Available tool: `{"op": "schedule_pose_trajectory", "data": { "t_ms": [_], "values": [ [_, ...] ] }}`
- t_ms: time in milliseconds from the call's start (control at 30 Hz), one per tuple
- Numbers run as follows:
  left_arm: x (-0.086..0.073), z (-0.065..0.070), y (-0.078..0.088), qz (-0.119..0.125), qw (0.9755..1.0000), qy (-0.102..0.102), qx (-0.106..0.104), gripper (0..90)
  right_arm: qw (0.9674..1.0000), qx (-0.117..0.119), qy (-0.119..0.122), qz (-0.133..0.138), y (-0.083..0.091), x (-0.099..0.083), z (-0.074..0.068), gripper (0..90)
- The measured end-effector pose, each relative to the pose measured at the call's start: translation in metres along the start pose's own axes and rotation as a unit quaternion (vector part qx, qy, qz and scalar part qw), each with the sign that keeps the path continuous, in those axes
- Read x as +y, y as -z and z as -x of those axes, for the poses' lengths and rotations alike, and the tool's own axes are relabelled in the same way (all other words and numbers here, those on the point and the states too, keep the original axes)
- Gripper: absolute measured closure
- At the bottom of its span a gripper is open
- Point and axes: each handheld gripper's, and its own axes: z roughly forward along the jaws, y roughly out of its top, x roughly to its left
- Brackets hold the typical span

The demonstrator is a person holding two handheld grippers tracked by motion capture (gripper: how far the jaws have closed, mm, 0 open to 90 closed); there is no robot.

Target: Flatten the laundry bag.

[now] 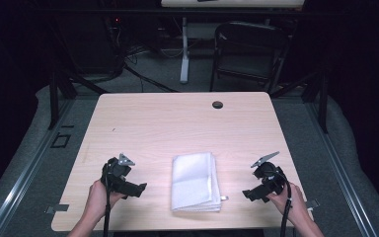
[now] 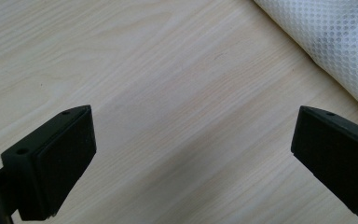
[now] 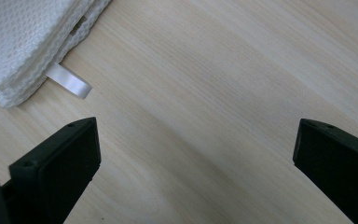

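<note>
Both hand-held grippers, left (image 1: 137,188) and right (image 1: 249,194), stand wide and empty at nine and three o'clock of the folded white cloth (image 1: 195,181) lying mid-table (image 1: 177,123). Best approach low, pinching opposite edges evenly.

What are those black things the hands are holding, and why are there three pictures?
A person sits at a wooden table and holds a grabbing tool in each hand: the left tool and the right tool. Each has two black jaws, standing wide open with nothing between them. One picture looks down from above. The other two come from small cameras riding on the tools, looking along the jaws. Between the tools lies a folded white cloth with a little white loop. Nothing is held.
</note>
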Motion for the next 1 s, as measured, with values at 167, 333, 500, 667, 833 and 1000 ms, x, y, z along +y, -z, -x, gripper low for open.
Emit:
{"op": "schedule_pose_trajectory", "data": {
  "t_ms": [167, 333, 500, 667, 833, 1000],
  "values": [
    [0.002, 0.007, 0.001, -0.002, 0.9999, -0.01, -0.002, 0.2, 1.0, 0.004, 0.001, 0.002, 0.001, 0.0, -0.003, 0.7],
    [0.004, 0.011, 0.0, -0.006, 0.9998, -0.016, -0.007, 0.2, 0.9999, 0.009, -0.005, 0.012, -0.001, 0.0, -0.006, 0.7],
    [0.008, 0.021, 0.0, 0.0, 0.9996, -0.028, -0.01, 0.2, 1.0, 0.006, 0.005, 0.002, 0.002, 0.001, -0.006, 0.9],
    [0.012, 0.032, -0.001, -0.002, 0.9989, -0.04, -0.024, 0.2, 0.9998, 0.018, -0.002, 0.004, 0.001, 0.002, -0.006, 1.2],
    [0.017, 0.044, 0.0, 0.006, 0.9982, -0.053, -0.029, 0.2, 0.9997, 0.023, -0.001, 0.006, 0.001, 0.003, -0.008, 1.4],
    [0.023, 0.063, -0.004, 0.007, 0.9957, -0.084, -0.039, 0.0, 0.9998, 0.02, -0.001, 0.003, 0.001, 0.003, -0.007, 1.7]
  ]
}}
